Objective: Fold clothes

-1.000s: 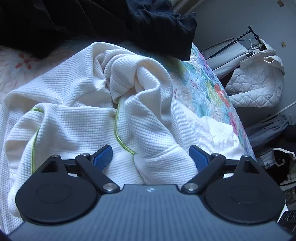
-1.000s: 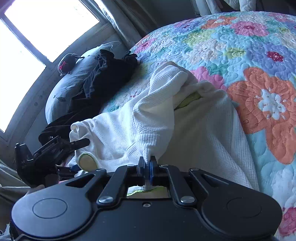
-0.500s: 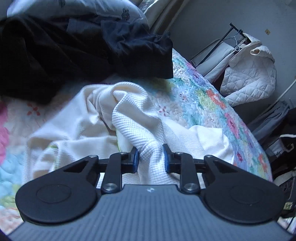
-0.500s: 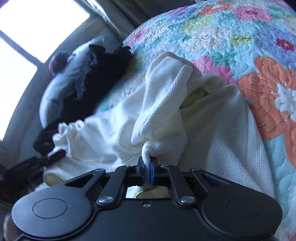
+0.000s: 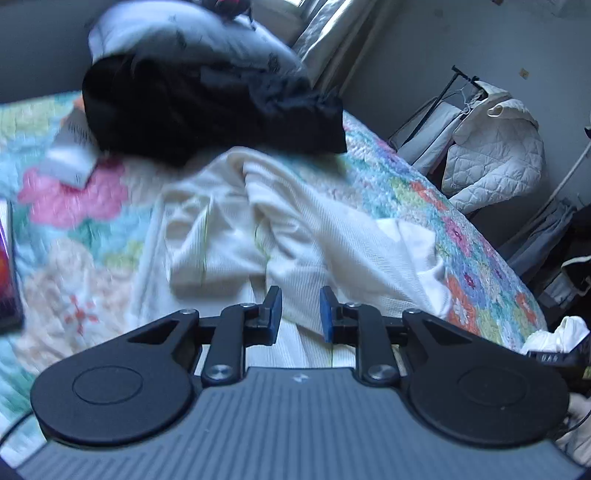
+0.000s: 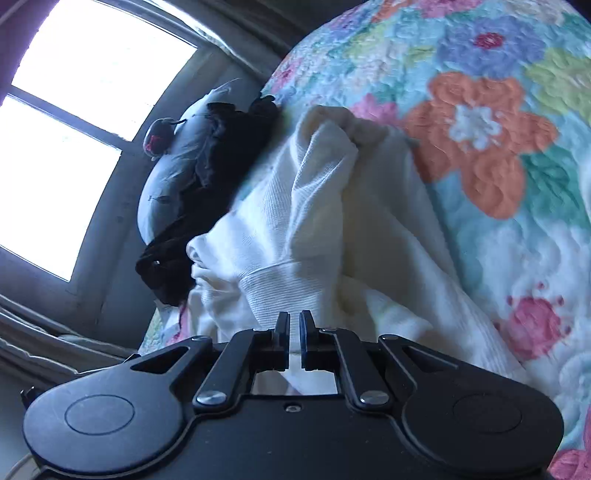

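Observation:
A cream waffle-knit garment [image 5: 295, 229] lies crumpled on the floral quilt [image 5: 74, 192]. My left gripper [image 5: 300, 314] has a fold of it between its blue pads, and the cloth runs taut from them. The jaws are narrow and opening slightly, with the cloth filling the gap. In the right wrist view the same garment [image 6: 314, 221] rises in a stretched ridge. My right gripper [image 6: 294, 332] is shut on its ribbed hem, with only a thin slit between the pads.
Black clothes [image 5: 192, 110] are heaped against a grey pillow [image 5: 177, 33] at the head of the bed. A booklet [image 5: 70, 158] lies on the quilt at left. A white quilted jacket [image 5: 495, 158] hangs on a rack beside the bed. A bright window [image 6: 74, 129] is behind the pillow.
The left jaws went from wide open to pinched on a fold of the garment, and that hand drew back and up. The right hand pulled its hem away and rolled, stretching the cloth.

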### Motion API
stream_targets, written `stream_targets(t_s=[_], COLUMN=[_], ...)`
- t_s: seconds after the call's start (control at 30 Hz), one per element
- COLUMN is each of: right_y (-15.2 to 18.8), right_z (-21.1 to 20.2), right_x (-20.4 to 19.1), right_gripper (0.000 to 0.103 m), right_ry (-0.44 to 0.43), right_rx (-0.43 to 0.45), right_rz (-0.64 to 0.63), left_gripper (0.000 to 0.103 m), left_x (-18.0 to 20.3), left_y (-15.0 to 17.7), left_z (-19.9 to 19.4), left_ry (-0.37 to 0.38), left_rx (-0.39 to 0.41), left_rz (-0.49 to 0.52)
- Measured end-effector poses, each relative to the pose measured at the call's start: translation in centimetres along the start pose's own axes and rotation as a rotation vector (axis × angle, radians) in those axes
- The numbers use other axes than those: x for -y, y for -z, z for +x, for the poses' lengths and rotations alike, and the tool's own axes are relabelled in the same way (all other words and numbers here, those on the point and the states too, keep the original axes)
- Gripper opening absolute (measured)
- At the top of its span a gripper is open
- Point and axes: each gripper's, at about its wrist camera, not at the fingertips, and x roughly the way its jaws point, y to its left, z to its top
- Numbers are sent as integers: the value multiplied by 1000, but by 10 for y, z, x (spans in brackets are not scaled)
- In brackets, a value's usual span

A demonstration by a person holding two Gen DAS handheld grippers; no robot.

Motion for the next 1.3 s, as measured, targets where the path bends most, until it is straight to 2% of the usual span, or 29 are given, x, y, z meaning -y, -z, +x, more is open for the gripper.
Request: stream_targets(t_s=[0.03, 0.07, 0.13, 0.17, 0.23, 0.27, 0.3, 0.37, 0.43, 0.5, 0.57, 0.63, 0.73, 0.8, 0.83, 0.87, 0.9, 0.93, 0.97, 1.0, 1.03, 1.07, 1.17, 1.2, 1.23, 1.3], right_y=[8, 15, 31, 39, 57, 65, 72, 80, 82, 72, 56, 42, 30, 25, 24, 24, 24, 24, 25, 25, 26, 26, 24, 23, 21, 17], right_z=[-3, -8, -22, -29, -45, -52, -56, -56, -44, -25, -9, 7, 30, 42, 45, 47, 49, 50, 50, 50, 49, 48, 48, 50, 53, 60], right_x=[8, 12, 4, -4, -25, -35, -44, -57, -64, -58, -42, -23, -6, 7, 13, 17, 21, 23, 24, 23, 21, 17, 10, 10, 12, 17], right_gripper=[8, 12, 13, 14, 31, 48, 60, 63, 63, 63, 63, 63, 63, 63, 63, 63, 63, 63, 63, 63, 63, 63, 63, 63, 63, 63], right_ry=[-14, -28, -40, -39, -53, -57, -54, 13, 128, 193, 182, 133, 66, 57, 64, 64, 62, 56, 36, 7, -22, -36, -2, 8, 18, 35], right_rx=[15, 32, 49, 39, -6, -30, -60, -99, -59, 3, 52, 102, 128, 117, 117, 120, 125, 132, 139, 135, 126, 124, 136, 140, 140, 132], right_rz=[23, 21, -38, -87, -192, -247, -311, -443, -549, -539, -457, -326, -198, -103, -76, -61, -50, -40, -31, -24, -22, -28, -63, -61, -50, -24], left_gripper=[26, 28, 43, 45, 55, 57, 62, 71, 76, 81, 82, 84, 84, 84, 80, 72, 48, 34, 30, 22, 20, 20, 23, 29, 40, 46], left_x=[-4, -2, 6, 12, 23, 28, 31, 38, 41, 43, 43, 37, 30, 25, 24, 24, 24, 25, 26, 27, 26, 25, 17, 15, 13, 10], left_y=[3, 4, 3, 3, 2, 2, 1, -2, -4, -5, -6, -6, -6, -7, -6, -5, -4, -3, -2, -1, -1, 0, -3, -5, -6, -9], left_z=[11, 20, 35, 40, 45, 47, 50, 56, 66, 79, 91, 104, 118, 126, 130, 133, 135, 135, 135, 132, 129, 126, 122, 124, 126, 133], left_ry=[7, 6, -5, -20, -24, -23, -19, -15, -27, -42, -54, -55, -46, -48, -58, -54, -44, -34, -23, -19, -16, -14, -1, 3, 1, -19], left_rx=[-24, -33, -33, -25, -13, -8, 0, 13, 15, -1, -16, -37, -55, -83, -103, -116, -127, -127, -124, -120, -112, -103, -97, -99, -102, -106], left_rz=[-16, -1, 53, 88, 158, 192, 217, 264, 299, 308, 297, 276, 241, 234, 237, 251, 267, 279, 291, 300, 292, 278, 221, 209, 203, 181])
